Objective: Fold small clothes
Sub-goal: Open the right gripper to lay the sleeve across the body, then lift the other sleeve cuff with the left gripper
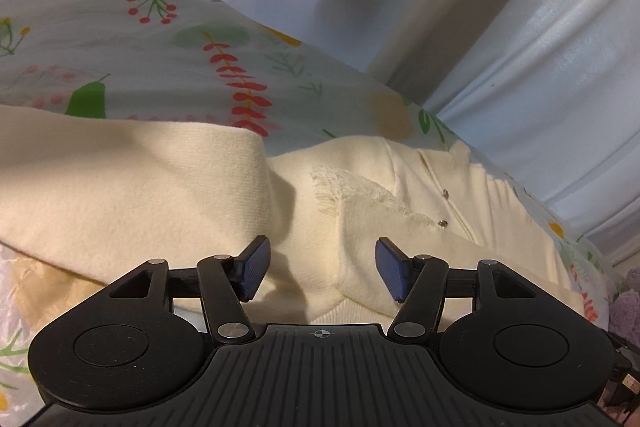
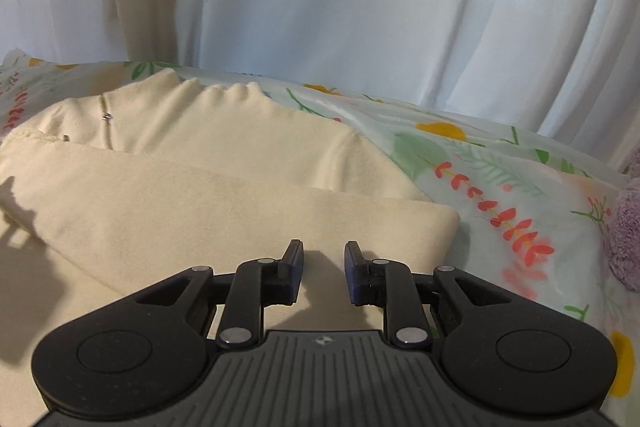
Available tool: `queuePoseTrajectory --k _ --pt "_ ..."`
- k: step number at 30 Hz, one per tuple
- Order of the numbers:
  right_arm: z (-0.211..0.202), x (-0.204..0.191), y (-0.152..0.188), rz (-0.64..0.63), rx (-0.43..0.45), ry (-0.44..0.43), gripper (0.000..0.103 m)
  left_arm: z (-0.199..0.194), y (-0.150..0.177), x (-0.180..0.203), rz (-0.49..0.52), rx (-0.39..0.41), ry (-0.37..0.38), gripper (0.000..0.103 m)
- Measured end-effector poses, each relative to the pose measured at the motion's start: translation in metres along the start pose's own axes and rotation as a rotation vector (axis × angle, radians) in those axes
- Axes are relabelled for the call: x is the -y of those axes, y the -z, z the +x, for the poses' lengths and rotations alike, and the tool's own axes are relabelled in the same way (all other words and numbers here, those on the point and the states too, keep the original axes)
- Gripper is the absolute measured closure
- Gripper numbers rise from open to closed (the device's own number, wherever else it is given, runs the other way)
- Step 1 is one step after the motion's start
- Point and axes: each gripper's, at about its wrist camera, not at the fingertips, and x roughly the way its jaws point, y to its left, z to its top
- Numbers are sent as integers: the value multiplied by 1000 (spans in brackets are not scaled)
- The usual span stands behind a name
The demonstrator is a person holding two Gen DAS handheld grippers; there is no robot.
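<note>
A cream knit cardigan [image 1: 400, 227] with small buttons and a fringed patch lies on a floral bedsheet [image 1: 160, 39]. A sleeve is folded across its body. My left gripper [image 1: 322, 267] is open just above the cardigan's lower hem, holding nothing. In the right wrist view the cardigan [image 2: 224, 163] lies with a folded part across the front. My right gripper [image 2: 323, 267] is open over that folded part, near its right edge, and empty.
White curtains [image 2: 360, 7] hang behind the bed. A fuzzy lilac item [image 2: 628, 235] lies on the floral sheet [image 2: 500, 167] at the right; it also shows in the left wrist view [image 1: 628, 311].
</note>
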Motion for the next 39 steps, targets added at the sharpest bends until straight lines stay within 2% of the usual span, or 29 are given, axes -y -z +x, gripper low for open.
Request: queuePoseTrajectory --k 1,2,4,5,8,10,12,16,17,19,20,21,23,24,26,32,35,39 --pt "0 12 0 44 0 21 71 -7 -1 -9 -33 21 -25 27" --pt "1 21 0 77 -16 71 71 -13 -2 -18 -68 42 -58 23" --pt "-1 39 -1 143 -37 137 70 -23 -2 -38 -131 70 -106 23" --pt "-5 45 0 175 -24 128 69 -30 -3 -53 -182 85 -133 21" --pt "-25 43 1 188 49 49 66 -42 -1 -92 -299 108 -180 20" --pt "-36 31 0 161 96 -9 49 -52 0 -114 -372 136 -184 20" --pt "-44 17 -2 140 121 -80 43 -62 0 -135 -449 179 -181 21" --pt "-48 -6 -2 152 107 -203 44 -76 0 -176 -608 273 -174 28" --pt "-49 -13 -1 151 101 -228 44 -79 0 -188 -659 292 -179 33" --pt "-48 -24 1 130 86 -250 47 -82 0 -204 -713 320 -166 35" --pt "-48 -30 3 122 78 -255 48 -83 1 -214 -742 333 -146 41" --pt "-48 -34 4 120 72 -258 48 -84 2 -222 -767 344 -119 43" --pt "-46 -37 4 124 57 -266 48 -83 2 -233 -802 352 -82 46" --pt "-47 -37 6 128 49 -271 48 -84 1 -235 -811 348 -82 50" --pt "-47 -39 6 132 42 -273 48 -85 1 -238 -818 349 -79 51" --pt "-49 -41 8 121 27 -269 48 -93 3 -238 -799 362 -117 46" --pt "-50 -41 10 123 22 -263 48 -97 7 -249 -857 380 -85 46" --pt "-51 -41 12 127 15 -256 48 -106 14 -268 -943 446 -70 46"
